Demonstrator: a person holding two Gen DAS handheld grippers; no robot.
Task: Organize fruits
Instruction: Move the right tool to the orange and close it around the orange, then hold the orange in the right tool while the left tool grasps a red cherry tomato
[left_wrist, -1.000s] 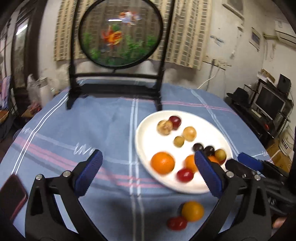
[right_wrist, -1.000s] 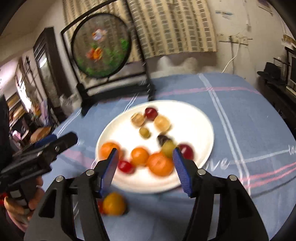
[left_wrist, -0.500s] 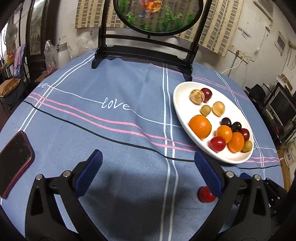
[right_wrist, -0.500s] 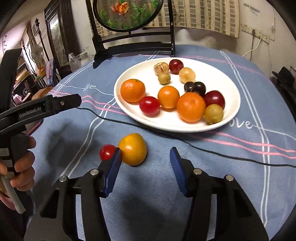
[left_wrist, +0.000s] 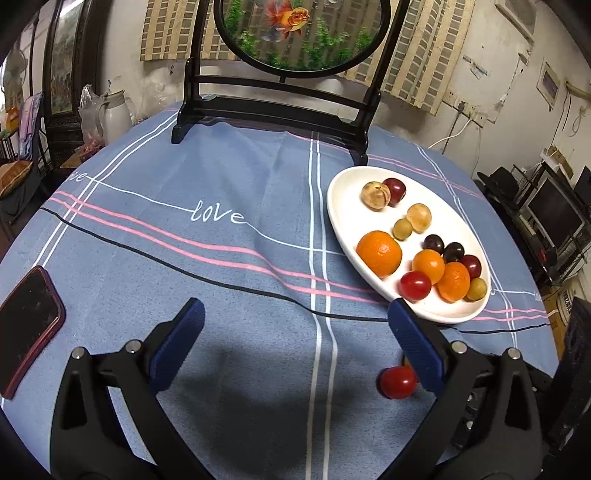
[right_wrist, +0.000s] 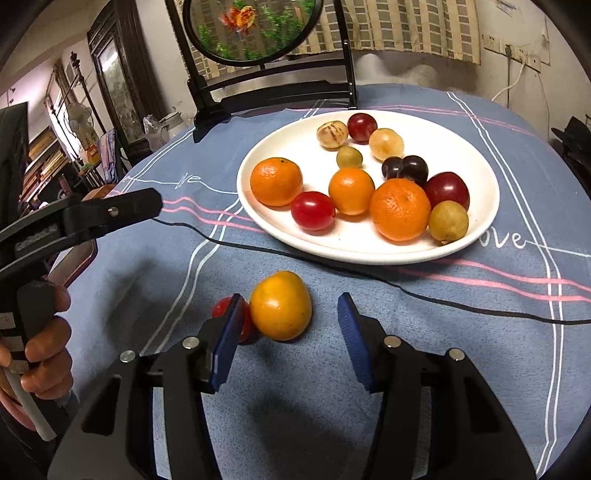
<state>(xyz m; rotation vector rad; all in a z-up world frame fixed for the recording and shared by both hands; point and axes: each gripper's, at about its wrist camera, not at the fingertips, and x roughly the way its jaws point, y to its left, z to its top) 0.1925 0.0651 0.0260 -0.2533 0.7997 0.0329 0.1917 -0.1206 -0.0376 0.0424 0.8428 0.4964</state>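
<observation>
Closing the spread right gripper (right_wrist: 288, 332) fingers risks nudging the orange fruit (right_wrist: 280, 305) beside the left finger into the red tomato (right_wrist: 225, 308); left gripper (left_wrist: 295, 343) fingers spread, empty.

A blue tablecloth (left_wrist: 229, 266) with white, pink and black stripes and the word "love" fills the centre of the frame. A dark phone in a red case (left_wrist: 26, 328) lies at the left edge. At the top stands a round goldfish screen (left_wrist: 295, 33) on a black stand. A white kettle (left_wrist: 114, 118) sits upper left, 1 monitor (left_wrist: 557, 214) at the right.
</observation>
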